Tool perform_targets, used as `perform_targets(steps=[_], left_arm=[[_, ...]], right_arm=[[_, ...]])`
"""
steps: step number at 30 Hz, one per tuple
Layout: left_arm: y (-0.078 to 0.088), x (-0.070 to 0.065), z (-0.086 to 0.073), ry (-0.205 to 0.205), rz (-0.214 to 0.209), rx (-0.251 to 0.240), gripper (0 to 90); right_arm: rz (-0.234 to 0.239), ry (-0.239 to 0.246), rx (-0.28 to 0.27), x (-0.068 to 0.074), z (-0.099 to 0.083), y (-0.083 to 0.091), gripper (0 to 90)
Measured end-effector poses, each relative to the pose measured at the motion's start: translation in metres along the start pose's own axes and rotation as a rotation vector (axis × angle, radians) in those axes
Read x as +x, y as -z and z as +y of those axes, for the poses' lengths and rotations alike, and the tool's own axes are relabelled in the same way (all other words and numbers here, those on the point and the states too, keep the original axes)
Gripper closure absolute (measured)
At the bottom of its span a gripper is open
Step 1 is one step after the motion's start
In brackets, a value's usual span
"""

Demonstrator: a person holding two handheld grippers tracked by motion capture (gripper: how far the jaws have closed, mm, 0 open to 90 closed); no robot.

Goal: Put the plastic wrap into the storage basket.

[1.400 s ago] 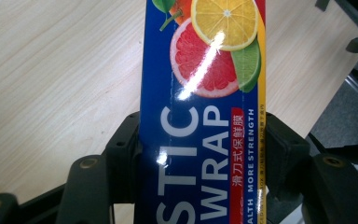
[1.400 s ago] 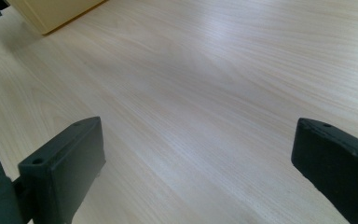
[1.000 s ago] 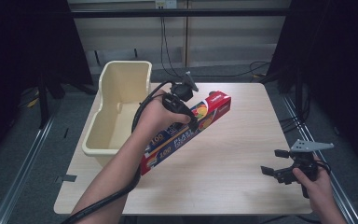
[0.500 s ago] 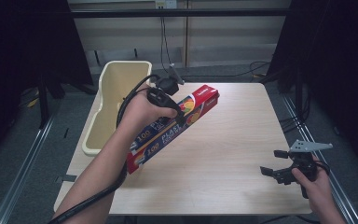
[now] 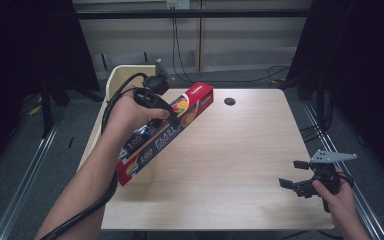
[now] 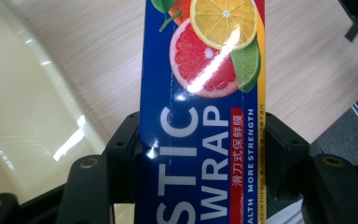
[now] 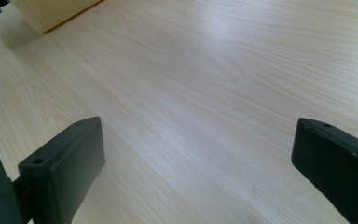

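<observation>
Above the near edge of the cream bin [image 5: 115, 80], my left gripper [image 5: 172, 116] pinches the plastic wrap box [image 5: 150, 147] across its width, near the middle, lifted and tilted. I judge the box light, stiff cardboard, glossy and somewhat slippery, so the middle is the best hold. Well apart from the bin, my right gripper [image 5: 294, 176] is spread over the table [image 5: 230, 150].

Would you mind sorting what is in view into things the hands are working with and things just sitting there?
In use:
- plastic wrap box, clamped in the left gripper
- cream bin, which the box is held beside

Idle:
- right gripper, open above bare table
- round hole in the table
</observation>
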State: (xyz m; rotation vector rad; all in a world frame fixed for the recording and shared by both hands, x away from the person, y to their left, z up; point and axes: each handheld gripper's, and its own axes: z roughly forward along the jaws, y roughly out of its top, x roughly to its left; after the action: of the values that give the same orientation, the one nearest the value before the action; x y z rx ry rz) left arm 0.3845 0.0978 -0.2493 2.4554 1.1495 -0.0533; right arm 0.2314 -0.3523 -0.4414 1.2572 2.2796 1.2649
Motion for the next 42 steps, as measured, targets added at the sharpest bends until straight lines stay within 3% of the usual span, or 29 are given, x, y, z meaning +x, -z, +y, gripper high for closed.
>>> perform_targets(steps=[4, 5, 7, 8, 14, 24, 42], left_arm=[[0.009, 0.010, -0.006, 0.021, 0.011, -0.004, 40.9], [0.010, 0.011, -0.008, 0.047, 0.012, -0.022, 40.9], [0.016, 0.017, -0.010, 0.047, 0.026, -0.015, 40.9], [0.018, 0.019, -0.012, 0.074, 0.029, -0.023, 40.9], [0.028, 0.032, -0.022, 0.100, 0.051, -0.033, 40.9], [0.041, 0.052, -0.036, 0.195, 0.100, -0.058, 40.9], [0.046, 0.075, -0.047, 0.361, 0.217, -0.077, 40.9]], right_arm=[[0.002, 0.002, 0.002, 0.000, 0.000, -0.001, 2.3], [0.002, 0.003, 0.003, 0.001, 0.000, -0.001, 2.3], [0.001, 0.004, 0.003, 0.001, 0.000, -0.001, 2.3], [0.000, 0.003, 0.003, 0.001, 0.000, -0.001, 2.3], [-0.004, 0.001, 0.005, 0.002, 0.000, -0.002, 2.3], [-0.001, -0.001, -0.002, 0.002, 0.001, -0.002, 2.3], [0.006, 0.001, -0.004, 0.003, 0.002, -0.002, 2.4]])
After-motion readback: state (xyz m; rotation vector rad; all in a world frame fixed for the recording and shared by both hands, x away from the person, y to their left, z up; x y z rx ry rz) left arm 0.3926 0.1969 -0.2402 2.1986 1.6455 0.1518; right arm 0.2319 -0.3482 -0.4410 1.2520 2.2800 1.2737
